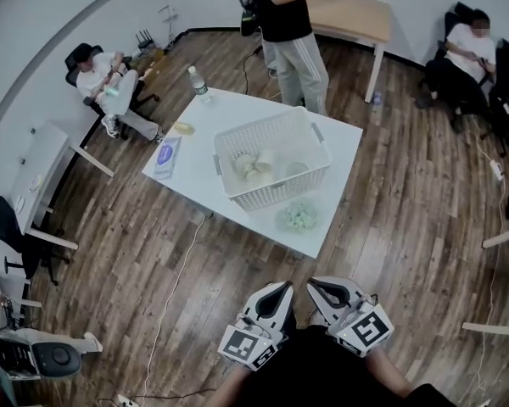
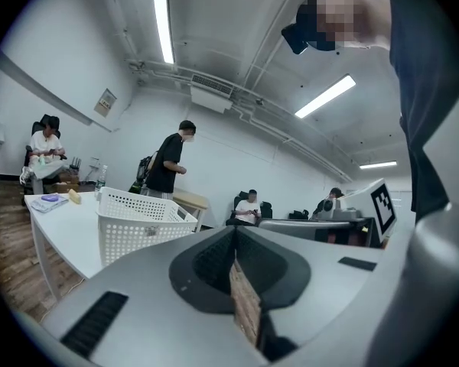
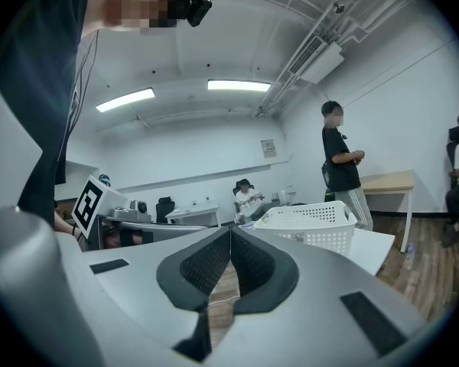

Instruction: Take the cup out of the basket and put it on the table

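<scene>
Hovering near the person's body, the left gripper point(image 1: 278, 288) and right gripper point(image 1: 320, 285) are both shut tight with nothing in them, well apart from the square white table point(image 1: 237, 117). A small pale cup point(image 1: 264, 160) sits inside the white plastic basket with holes point(image 1: 271, 192), close to other pale things. Reaching in could grab the wrong thing, or bump the light basket and make it slide
</scene>
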A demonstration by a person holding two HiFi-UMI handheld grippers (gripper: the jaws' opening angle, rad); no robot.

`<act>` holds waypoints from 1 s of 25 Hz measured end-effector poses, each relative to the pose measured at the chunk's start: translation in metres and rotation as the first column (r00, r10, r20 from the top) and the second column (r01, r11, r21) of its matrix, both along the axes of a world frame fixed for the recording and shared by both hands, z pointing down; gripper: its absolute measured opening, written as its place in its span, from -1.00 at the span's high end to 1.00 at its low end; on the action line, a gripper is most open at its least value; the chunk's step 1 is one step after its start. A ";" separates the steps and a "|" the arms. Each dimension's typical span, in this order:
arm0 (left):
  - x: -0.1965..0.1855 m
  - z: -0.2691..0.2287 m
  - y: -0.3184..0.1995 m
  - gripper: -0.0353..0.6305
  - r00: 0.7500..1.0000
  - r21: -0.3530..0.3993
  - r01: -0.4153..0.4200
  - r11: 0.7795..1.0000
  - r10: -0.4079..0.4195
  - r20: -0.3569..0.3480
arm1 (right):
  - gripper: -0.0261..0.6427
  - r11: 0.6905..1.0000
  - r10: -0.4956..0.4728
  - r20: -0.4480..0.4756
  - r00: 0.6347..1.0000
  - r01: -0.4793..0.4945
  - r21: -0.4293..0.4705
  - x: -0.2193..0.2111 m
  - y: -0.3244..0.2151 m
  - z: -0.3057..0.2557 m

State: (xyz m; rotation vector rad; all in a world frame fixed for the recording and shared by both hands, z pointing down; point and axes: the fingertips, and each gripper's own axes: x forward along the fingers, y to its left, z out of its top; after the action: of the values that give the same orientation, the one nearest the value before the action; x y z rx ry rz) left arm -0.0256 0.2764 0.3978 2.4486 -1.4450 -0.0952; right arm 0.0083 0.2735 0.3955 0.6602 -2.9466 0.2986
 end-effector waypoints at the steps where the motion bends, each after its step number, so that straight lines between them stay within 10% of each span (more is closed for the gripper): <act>1: -0.008 -0.002 -0.008 0.86 1.000 0.006 -0.003 1.000 0.003 -0.001 | 0.85 1.000 0.004 0.001 1.000 -0.004 0.004 -0.007 -0.006 -0.002; 25: -0.134 0.007 -0.083 0.86 0.994 0.007 -0.108 0.994 0.108 0.006 | 0.85 0.990 0.138 -0.073 0.988 -0.139 -0.015 -0.118 -0.080 0.001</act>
State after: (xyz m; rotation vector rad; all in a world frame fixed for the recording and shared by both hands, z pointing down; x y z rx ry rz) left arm -0.1600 0.1938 0.4047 2.5292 -1.3137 -0.0712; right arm -0.1094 0.1939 0.3969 0.8564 -2.8316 0.3098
